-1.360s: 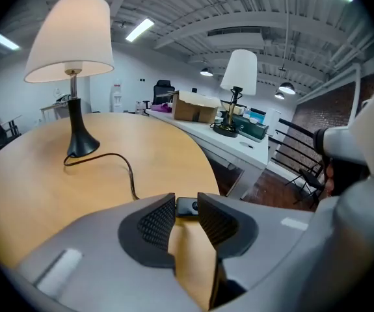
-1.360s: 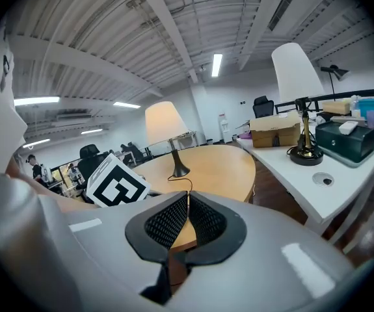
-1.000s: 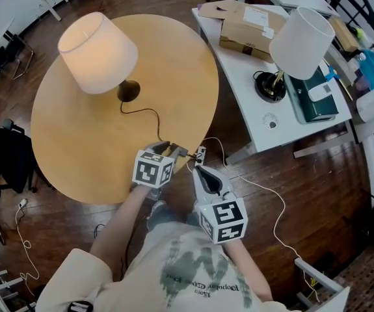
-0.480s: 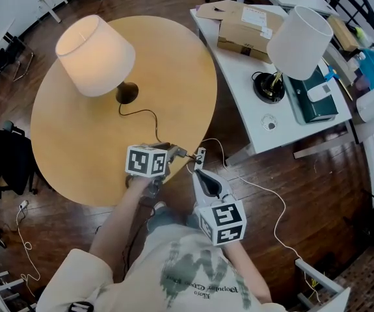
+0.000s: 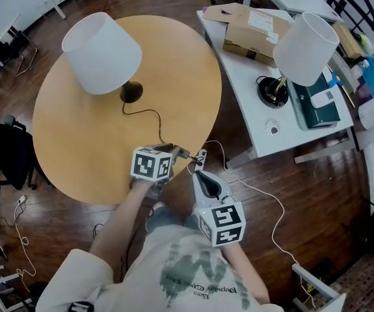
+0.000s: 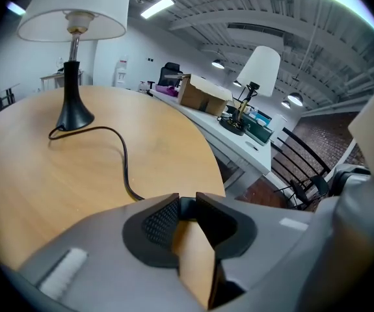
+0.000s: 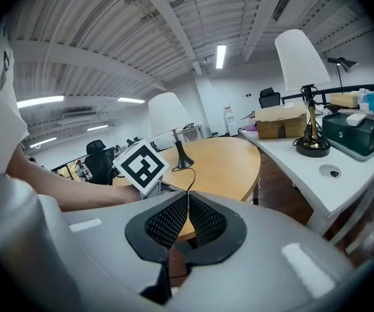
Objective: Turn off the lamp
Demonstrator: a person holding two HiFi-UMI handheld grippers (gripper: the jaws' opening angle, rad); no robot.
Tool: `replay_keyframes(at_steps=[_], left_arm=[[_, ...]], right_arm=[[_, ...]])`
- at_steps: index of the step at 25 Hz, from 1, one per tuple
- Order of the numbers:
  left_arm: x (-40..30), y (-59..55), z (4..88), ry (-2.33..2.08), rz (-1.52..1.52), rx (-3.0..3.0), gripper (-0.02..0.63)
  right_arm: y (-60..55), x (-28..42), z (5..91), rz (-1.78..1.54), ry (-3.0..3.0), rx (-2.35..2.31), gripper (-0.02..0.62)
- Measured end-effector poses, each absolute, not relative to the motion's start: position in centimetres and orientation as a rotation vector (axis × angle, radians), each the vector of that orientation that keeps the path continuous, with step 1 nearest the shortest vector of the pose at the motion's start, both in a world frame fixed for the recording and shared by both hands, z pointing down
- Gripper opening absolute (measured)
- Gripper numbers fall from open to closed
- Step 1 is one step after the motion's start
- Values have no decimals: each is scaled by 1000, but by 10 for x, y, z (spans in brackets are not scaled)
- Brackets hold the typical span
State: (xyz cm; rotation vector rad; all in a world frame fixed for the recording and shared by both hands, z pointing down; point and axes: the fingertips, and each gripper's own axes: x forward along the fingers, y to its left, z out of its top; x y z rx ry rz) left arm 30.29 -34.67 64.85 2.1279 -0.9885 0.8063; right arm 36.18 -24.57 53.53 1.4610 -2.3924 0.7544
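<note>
The lamp (image 5: 102, 52) stands on the round wooden table (image 5: 76, 155), and its white shade is unlit. Its black cord (image 5: 149, 114) runs from the base to the table's near edge. There my left gripper (image 5: 177, 153) has its jaws closing, with the pads on a dark inline switch (image 6: 187, 208). In the left gripper view the lamp (image 6: 73, 57) and cord (image 6: 118, 148) lie ahead. Just right of it, my right gripper (image 5: 200, 166) is shut on the thin black cord (image 7: 190, 181), which passes between its pads (image 7: 167, 221).
A white desk (image 5: 252, 109) stands at the right with a second white-shaded lamp (image 5: 304, 41), a cardboard box (image 5: 255, 28) and a dark green case (image 5: 313, 103). A white cable (image 5: 265, 194) trails over the wooden floor. Dark chairs (image 5: 4, 155) sit left of the table.
The lamp shade glowed warm in the earlier frames and is now plain white, so the light has gone out. The left gripper's marker cube rolled slightly. Both hands stayed in place.
</note>
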Motion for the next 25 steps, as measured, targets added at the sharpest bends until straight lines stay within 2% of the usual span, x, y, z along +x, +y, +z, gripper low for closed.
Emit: replay_keyframes(at_steps=[15,25], left_arm=[[300,-335,612,-1148,752,2144,75],[268,-287,571,-1288,649,2168,23]], right_arm=[[-271,367,528,787,-2477,1429,6],[-271,326,509,693,-2550,1335,3]])
